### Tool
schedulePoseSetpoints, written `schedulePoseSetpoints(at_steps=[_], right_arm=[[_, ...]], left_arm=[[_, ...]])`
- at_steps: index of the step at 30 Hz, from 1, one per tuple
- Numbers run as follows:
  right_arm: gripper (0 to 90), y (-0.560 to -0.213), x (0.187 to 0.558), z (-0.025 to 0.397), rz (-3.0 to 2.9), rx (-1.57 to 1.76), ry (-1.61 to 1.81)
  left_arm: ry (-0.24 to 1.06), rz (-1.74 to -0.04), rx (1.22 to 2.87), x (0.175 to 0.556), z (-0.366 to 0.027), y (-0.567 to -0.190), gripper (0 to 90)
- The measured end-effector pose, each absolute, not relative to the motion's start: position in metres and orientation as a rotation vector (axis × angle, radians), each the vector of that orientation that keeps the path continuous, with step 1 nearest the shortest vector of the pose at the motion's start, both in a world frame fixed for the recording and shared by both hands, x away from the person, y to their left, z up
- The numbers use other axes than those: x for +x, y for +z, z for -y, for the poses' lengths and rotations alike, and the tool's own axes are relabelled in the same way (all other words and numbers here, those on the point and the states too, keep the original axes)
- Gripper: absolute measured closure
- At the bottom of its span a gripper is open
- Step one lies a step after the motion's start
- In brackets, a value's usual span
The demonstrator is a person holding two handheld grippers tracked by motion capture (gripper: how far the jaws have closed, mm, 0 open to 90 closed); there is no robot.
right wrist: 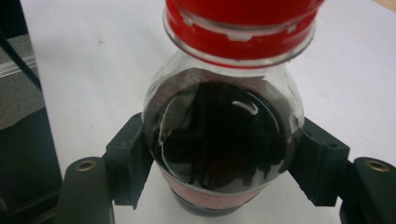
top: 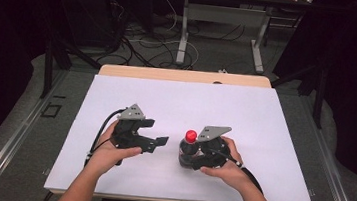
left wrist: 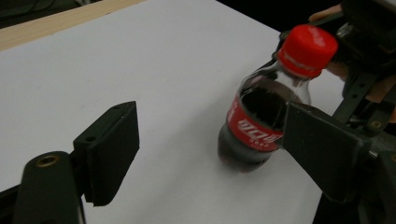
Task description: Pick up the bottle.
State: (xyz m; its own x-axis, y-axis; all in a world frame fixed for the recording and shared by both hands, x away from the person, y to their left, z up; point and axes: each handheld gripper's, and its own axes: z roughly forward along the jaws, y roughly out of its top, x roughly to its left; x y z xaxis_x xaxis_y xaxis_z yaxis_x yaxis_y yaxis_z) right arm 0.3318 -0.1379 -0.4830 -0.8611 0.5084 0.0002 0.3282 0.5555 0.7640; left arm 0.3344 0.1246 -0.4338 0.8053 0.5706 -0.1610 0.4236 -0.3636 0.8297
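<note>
A small cola bottle (top: 188,149) with a red cap (top: 191,135) and a red label stands upright on the white table top (top: 176,105). My right gripper (top: 195,158) is shut on the bottle's body; in the right gripper view both pads press the bottle (right wrist: 224,140) from either side. My left gripper (top: 155,136) is open to the bottle's left, apart from it. In the left gripper view the bottle (left wrist: 261,116) stands ahead and right, partly behind the right jaw, with nothing between the jaws.
The white sheet covers a wooden table (top: 184,75). Beyond its far edge lie cables (top: 142,41) on the floor and the legs of another table (top: 185,31). Dark curtains flank both sides.
</note>
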Motion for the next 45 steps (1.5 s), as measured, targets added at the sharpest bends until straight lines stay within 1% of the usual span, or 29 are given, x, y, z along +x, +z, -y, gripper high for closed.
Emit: schedulePoseSetpoints(at_steps=[4,9,13,16,20,25,26,34,36,38,45], right_arm=[[30.1,-0.482,0.329,0.136,-2.583,0.685,1.21],[30.1,-0.482,0.327,0.132,-2.598,0.658,1.216],[30.1,-0.482,0.325,0.13,-2.623,0.651,1.216],[30.0,-0.483,0.324,0.128,-2.614,0.646,1.228],[30.0,-0.483,0.323,0.127,-2.629,0.629,1.231],[30.0,-0.484,0.323,0.126,-2.646,0.631,1.229],[30.0,-0.485,0.323,0.125,-2.646,0.633,1.231],[30.0,-0.486,0.322,0.123,-2.65,0.623,1.248],[30.0,-0.486,0.322,0.123,-2.663,0.612,1.241],[30.0,-0.487,0.321,0.122,-2.656,0.611,1.246],[30.0,-0.488,0.321,0.121,-2.656,0.62,1.24]], left_arm=[[0.117,-0.723,2.01,0.336,-0.114,-0.424,22.9],[0.099,-0.639,2.03,0.335,-0.102,-0.414,23.9],[0.09,-0.59,2.057,0.333,-0.093,-0.409,28.5],[0.069,-0.572,2.077,0.333,-0.087,-0.406,30.3],[0.046,-0.557,2.114,0.334,-0.079,-0.406,36.7],[0.021,-0.568,2.113,0.334,-0.073,-0.407,45.0],[0.034,-0.556,2.106,0.335,-0.071,-0.408,47.7],[0.011,-0.52,2.169,0.337,-0.065,-0.41,55.1],[0.006,-0.514,2.181,0.337,-0.064,-0.411,55.7],[-0.004,-0.515,2.19,0.337,-0.064,-0.411,58.6],[0.016,-0.504,2.226,0.337,-0.062,-0.41,59.8]])
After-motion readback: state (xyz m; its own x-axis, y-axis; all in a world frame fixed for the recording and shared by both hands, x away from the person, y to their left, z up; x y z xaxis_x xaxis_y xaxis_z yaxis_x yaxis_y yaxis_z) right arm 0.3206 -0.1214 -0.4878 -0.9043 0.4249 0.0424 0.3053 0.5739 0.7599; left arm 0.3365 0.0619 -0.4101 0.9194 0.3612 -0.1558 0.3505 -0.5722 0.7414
